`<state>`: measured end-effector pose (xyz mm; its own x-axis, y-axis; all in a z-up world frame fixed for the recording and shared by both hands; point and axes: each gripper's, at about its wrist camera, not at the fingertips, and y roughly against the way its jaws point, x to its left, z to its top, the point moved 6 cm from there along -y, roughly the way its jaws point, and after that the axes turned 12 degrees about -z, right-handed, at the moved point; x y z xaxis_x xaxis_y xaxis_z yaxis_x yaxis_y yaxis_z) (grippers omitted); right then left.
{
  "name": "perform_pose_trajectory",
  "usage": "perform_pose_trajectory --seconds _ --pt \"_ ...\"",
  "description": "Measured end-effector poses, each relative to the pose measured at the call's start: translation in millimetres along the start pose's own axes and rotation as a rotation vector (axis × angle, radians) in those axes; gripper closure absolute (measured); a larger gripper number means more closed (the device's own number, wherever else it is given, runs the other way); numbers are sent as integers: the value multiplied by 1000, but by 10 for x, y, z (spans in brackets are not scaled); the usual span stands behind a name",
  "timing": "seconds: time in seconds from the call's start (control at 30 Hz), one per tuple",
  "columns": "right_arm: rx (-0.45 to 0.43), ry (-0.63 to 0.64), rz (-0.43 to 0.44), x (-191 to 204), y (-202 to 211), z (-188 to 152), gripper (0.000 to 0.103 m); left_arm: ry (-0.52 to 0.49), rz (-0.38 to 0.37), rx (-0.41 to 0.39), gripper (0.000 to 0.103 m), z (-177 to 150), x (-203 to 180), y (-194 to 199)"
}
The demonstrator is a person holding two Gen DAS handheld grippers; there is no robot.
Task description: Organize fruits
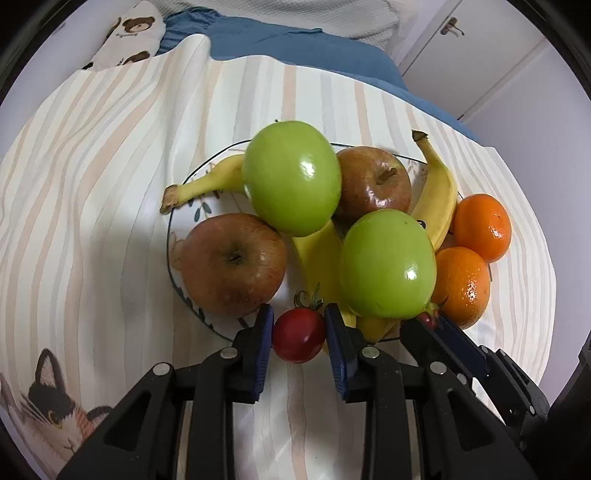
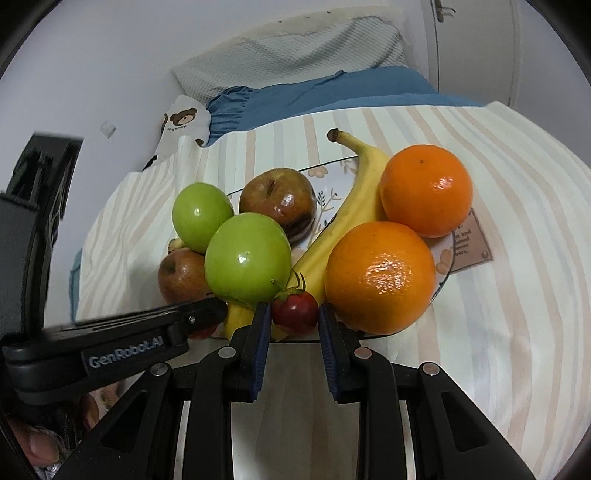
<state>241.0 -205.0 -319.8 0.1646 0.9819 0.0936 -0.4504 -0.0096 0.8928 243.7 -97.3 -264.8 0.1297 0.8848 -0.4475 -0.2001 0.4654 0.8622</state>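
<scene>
A white floral plate (image 1: pixel 184 206) on the striped cloth holds two green apples (image 1: pixel 291 177) (image 1: pixel 386 264), two red apples (image 1: pixel 231 264) (image 1: pixel 373 182), two bananas (image 1: pixel 437 184) and two oranges (image 1: pixel 482 227) (image 1: pixel 461 284). At the plate's near rim my left gripper (image 1: pixel 298 318) is shut on a red cherry tomato (image 1: pixel 298 338). In the right wrist view my right gripper (image 2: pixel 294 311) is shut on a second cherry tomato (image 2: pixel 295 314), between a green apple (image 2: pixel 247 258) and an orange (image 2: pixel 380 277). The two grippers sit side by side; the left one (image 2: pixel 201 314) reaches in from the left.
The striped cloth (image 1: pixel 110 184) covers a bed with a blue sheet (image 1: pixel 288 40), a white pillow (image 2: pixel 288 59) and a bear-print cloth (image 1: pixel 129 33). White cupboard doors (image 1: pixel 476 59) stand at the back right. A person's thumb (image 2: pixel 40 446) shows at the lower left.
</scene>
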Motion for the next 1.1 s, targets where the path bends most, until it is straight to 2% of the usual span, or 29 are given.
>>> perform_pose_trajectory --seconds 0.13,0.43,0.53,0.6,0.77,0.8,0.83,0.87,0.93,1.1 --pt "-36 54 -18 41 -30 -49 75 -52 24 -24 77 -3 -37 -5" --pt "-125 70 0 61 1 -140 73 -61 19 -20 74 -39 19 71" --pt "-129 73 16 75 42 -132 68 -79 39 -11 70 -23 -15 44" --pt "-139 81 24 98 90 -130 61 -80 47 -10 69 -13 -21 37" --pt "-152 91 6 107 196 -118 57 -66 37 -8 63 6 14 99" --pt "-155 85 4 84 236 -116 54 -70 40 -14 58 6 16 128" --pt "-162 78 2 58 283 -115 52 -79 50 -26 45 4 18 180" --pt "-167 71 10 32 339 -121 50 -87 56 -39 27 1 19 221" --pt "-152 52 39 -15 411 -159 50 -112 64 -72 15 -14 13 329" --pt "-48 37 65 -2 268 -338 50 -171 141 -97 14 -76 65 443"
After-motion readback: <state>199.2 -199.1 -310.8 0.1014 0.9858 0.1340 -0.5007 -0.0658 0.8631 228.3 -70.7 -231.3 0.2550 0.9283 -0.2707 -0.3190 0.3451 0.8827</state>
